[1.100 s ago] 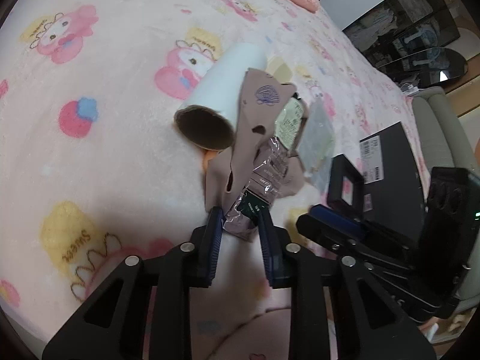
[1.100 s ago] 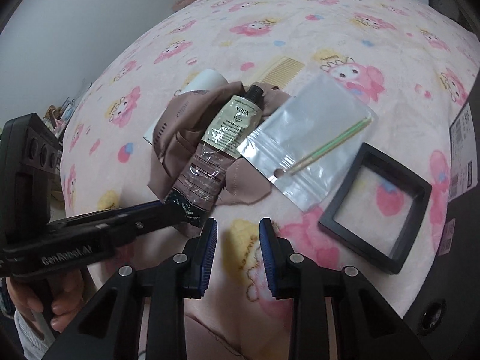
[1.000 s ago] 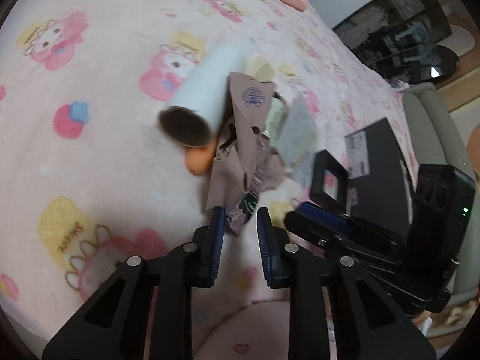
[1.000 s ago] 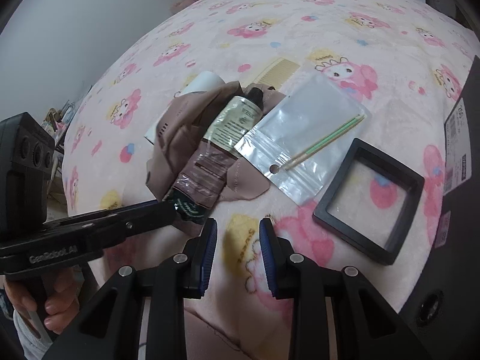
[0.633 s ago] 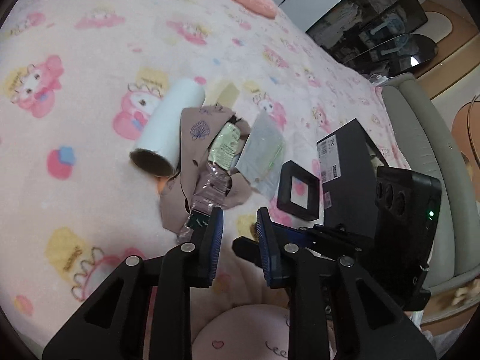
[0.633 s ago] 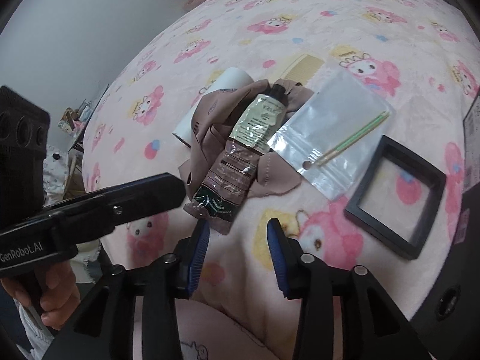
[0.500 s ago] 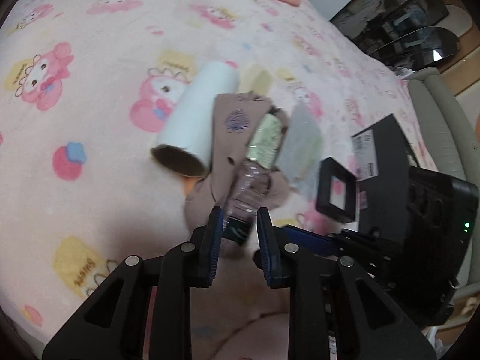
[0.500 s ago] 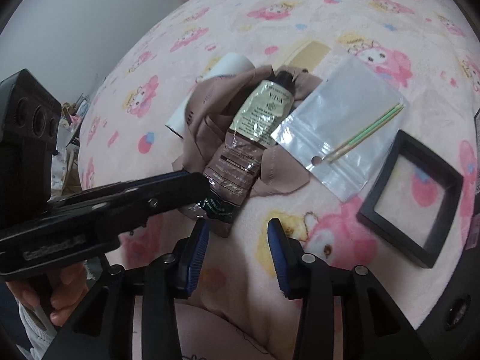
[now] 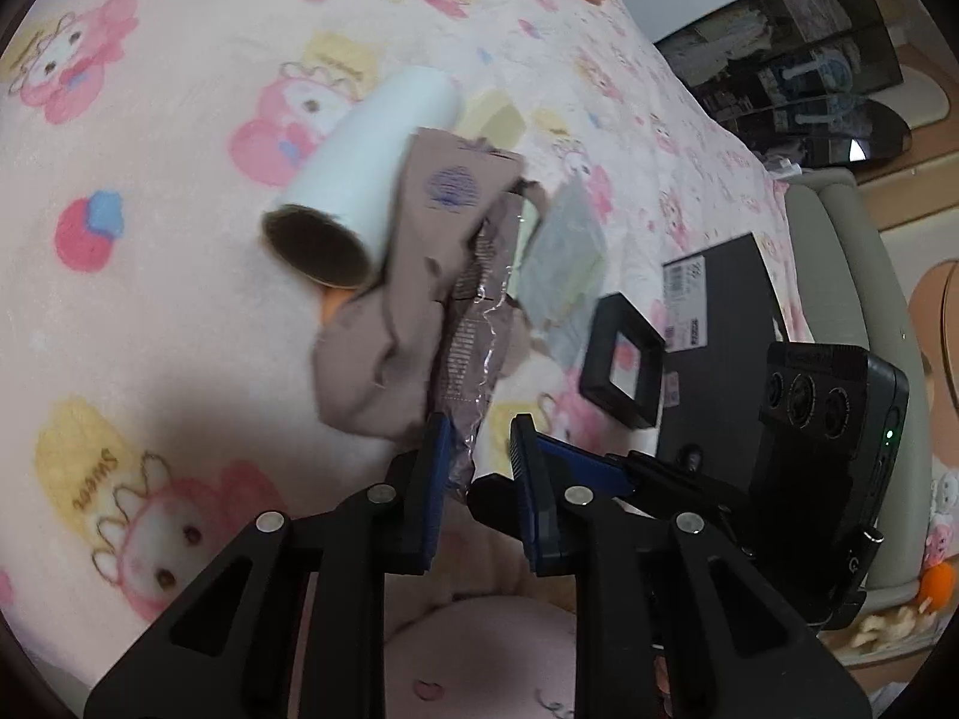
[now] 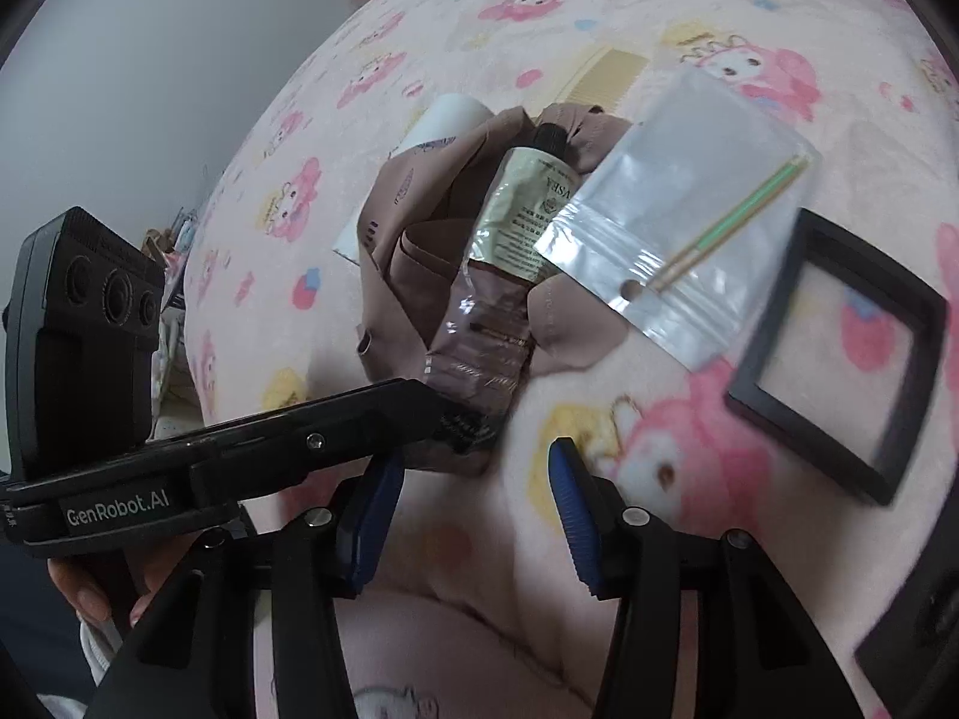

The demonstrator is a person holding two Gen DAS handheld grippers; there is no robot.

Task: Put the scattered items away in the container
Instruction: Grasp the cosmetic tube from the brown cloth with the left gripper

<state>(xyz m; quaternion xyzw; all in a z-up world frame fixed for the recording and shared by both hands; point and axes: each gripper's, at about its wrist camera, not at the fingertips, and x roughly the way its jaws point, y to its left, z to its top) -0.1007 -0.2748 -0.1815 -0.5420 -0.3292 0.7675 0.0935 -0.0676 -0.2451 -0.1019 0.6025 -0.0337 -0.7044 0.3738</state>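
A cream tube (image 10: 515,251) with a black cap lies on a crumpled brown cloth (image 10: 413,263) on the pink blanket. Its crimped end (image 9: 467,449) sits between the jaws of my left gripper (image 9: 479,461), which are closing; a gap still shows at the right pad. My right gripper (image 10: 473,503) is just in front of the tube's end, jaws opening, nothing between them. A white roll (image 9: 359,192) lies partly under the cloth. Beside the tube are a clear zip bag (image 10: 689,210) with a green stick and a black square frame (image 10: 839,371). The black box (image 9: 725,323) stands to the right.
A yellow comb (image 10: 605,75) lies beyond the cloth. Something orange (image 9: 332,305) peeks out under the roll. A hand (image 10: 90,593) holds the left gripper's handle. A pale sofa (image 9: 839,251) and dark shelving (image 9: 809,90) stand past the bed's right edge.
The right gripper's jaws have widened. The left gripper backed away from the tube, then came in again around its crimped end. The cloth looks more bunched up.
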